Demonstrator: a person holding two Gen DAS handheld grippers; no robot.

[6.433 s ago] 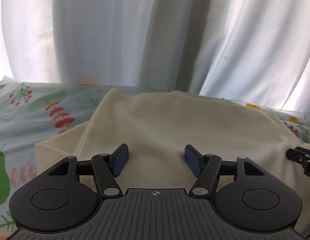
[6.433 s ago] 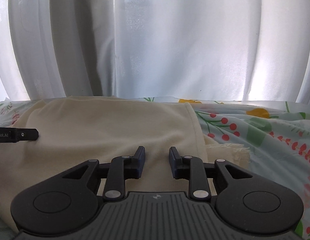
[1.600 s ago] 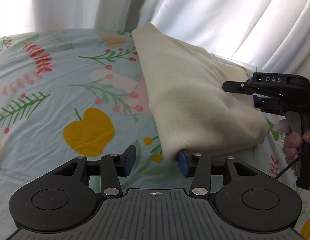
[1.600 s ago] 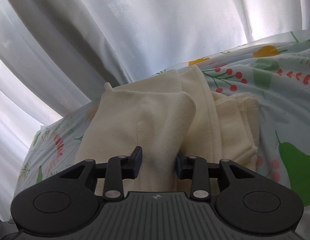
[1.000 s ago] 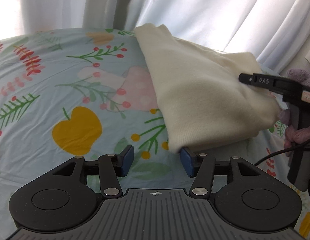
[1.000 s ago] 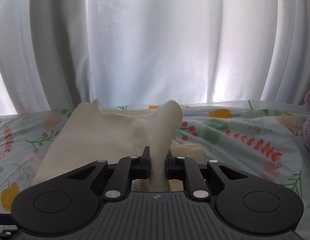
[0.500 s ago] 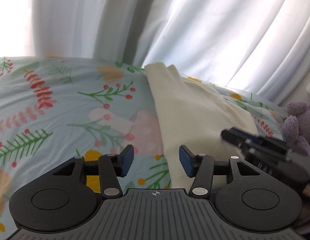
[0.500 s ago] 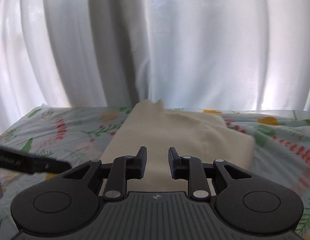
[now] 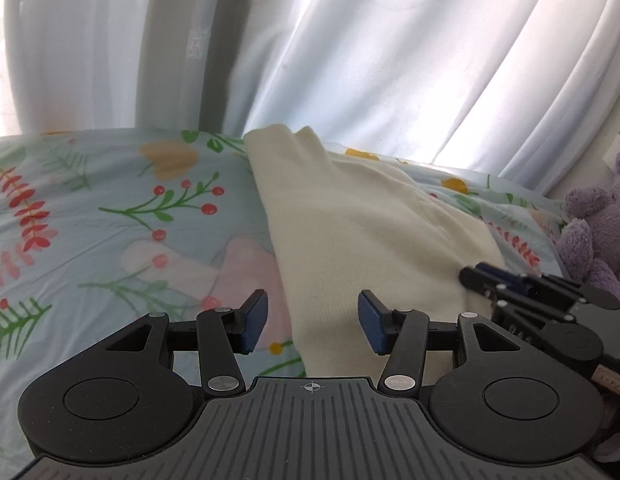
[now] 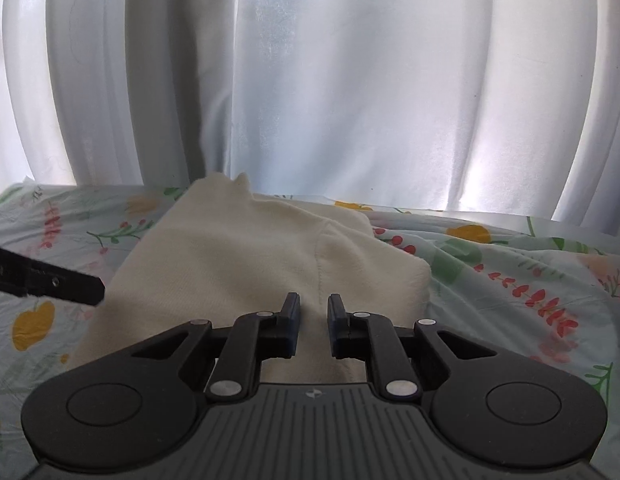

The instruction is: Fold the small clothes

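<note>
A cream knit garment (image 9: 362, 224) lies folded in a thick stack on the floral bedsheet (image 9: 90, 216). It also shows in the right wrist view (image 10: 246, 256). My left gripper (image 9: 313, 320) is open and empty, hovering over the garment's near left edge. My right gripper (image 10: 313, 316) is open with a narrow gap and empty, just above the garment's near end. The right gripper also shows at the right in the left wrist view (image 9: 526, 292). The left gripper's finger shows at the left in the right wrist view (image 10: 50, 280).
White curtains (image 10: 310, 80) hang close behind the bed. A purple plush toy (image 9: 598, 220) sits at the far right edge. The floral sheet (image 10: 510, 276) spreads to both sides of the garment.
The right gripper let go of the cream fold it was pinching, and the fold now lies flat on the stack. Both grippers have lifted and drawn back from the garment.
</note>
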